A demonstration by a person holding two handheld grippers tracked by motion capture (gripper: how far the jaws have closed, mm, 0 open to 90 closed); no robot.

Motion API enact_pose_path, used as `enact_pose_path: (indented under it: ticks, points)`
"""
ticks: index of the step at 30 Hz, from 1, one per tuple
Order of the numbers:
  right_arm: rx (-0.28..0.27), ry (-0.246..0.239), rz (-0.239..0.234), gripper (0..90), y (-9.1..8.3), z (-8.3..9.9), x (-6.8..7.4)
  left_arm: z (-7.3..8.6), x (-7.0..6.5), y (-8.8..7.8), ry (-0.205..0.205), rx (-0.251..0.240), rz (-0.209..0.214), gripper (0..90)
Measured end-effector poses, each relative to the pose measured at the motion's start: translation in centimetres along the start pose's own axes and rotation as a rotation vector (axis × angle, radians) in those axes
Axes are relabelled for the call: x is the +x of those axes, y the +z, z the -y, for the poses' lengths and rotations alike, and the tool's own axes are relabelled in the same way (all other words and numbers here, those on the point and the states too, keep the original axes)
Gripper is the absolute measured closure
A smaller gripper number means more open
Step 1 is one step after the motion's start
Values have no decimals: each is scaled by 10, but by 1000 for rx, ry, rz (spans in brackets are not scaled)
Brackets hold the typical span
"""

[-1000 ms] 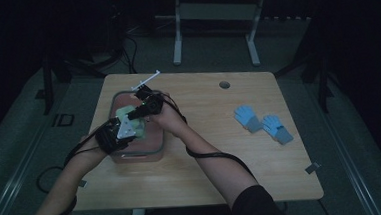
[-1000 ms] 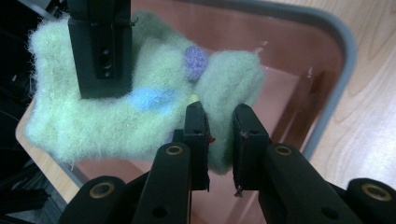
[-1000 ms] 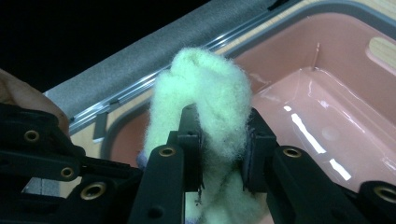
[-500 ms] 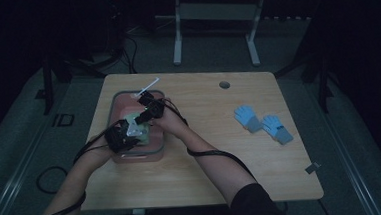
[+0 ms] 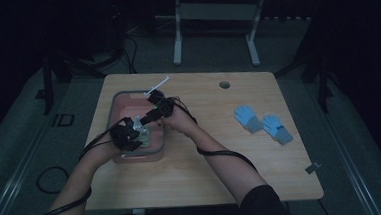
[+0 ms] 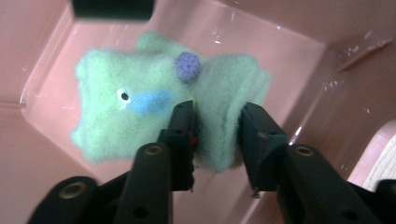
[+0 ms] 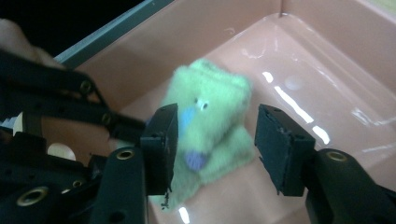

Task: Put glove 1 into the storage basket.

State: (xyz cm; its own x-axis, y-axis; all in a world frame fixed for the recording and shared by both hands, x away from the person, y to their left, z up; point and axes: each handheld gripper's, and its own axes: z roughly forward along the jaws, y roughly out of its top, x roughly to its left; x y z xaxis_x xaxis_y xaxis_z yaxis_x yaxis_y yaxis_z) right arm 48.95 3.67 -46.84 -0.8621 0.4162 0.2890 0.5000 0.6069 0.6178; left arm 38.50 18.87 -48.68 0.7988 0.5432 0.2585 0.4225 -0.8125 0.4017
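A pale green plush toy [image 6: 135,116] with a blue patch and a purple pompom hangs low inside a pink tub [image 5: 113,117]. My left gripper [image 6: 217,130] pinches a fold of it. Its jaws have just been opening, and the fold still fills the gap and touches both pads. My right gripper [image 7: 215,135] straddles the toy [image 7: 210,102] from the other side. Its jaws have just been opening too, and the pads stand off the fabric. In the high view both grippers, left [image 5: 130,136] and right [image 5: 147,121], meet over the tub's near half.
The tub sits on the left part of a wooden table [image 5: 208,176]. A white stick [image 5: 157,85] lies across the tub's far rim. Two blue gloves [image 5: 262,123] lie at the right. A round cable hole [image 5: 224,84] is near the far edge.
Both hands have sunk into the tub with the toy. The right gripper's jaws have parted.
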Motion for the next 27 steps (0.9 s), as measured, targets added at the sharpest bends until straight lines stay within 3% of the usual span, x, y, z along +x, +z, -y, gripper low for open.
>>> enact_pose_path:
  ticks: [1,2,3,7,9,11,13,15,18,22,27]
  points:
    - [0,0,0,487,0,0,0,0,0,0,0,0,0,523]
    - [-8,3,-5,487,-3,1,-1,0,0,0,0,0,0,523]
    - [-25,2,-9,482,-10,3,-1,-2,3,-7,-38,-28,-13,406]
    - [-46,-11,-11,470,-20,6,0,-4,5,-16,-75,-58,-11,259]
    - [-59,-7,-14,459,-29,8,1,-6,4,-20,-94,-78,-5,239]
    - [-81,-15,-20,421,-40,12,3,-9,2,-22,-109,-97,5,137]
    - [-87,-13,-20,410,-43,14,4,-11,1,-22,-117,-103,6,127]
    - [-96,-27,-22,368,-51,20,6,-16,-1,-23,-152,-121,19,65]
    - [-108,-32,-32,315,-57,27,4,-21,-7,-24,-153,-155,-1,22]
    - [-111,-33,-57,251,-64,37,-1,-28,-14,-25,-172,-192,13,17]
    - [-117,-21,-55,226,-69,48,-6,-35,-21,-28,-179,-230,29,17]
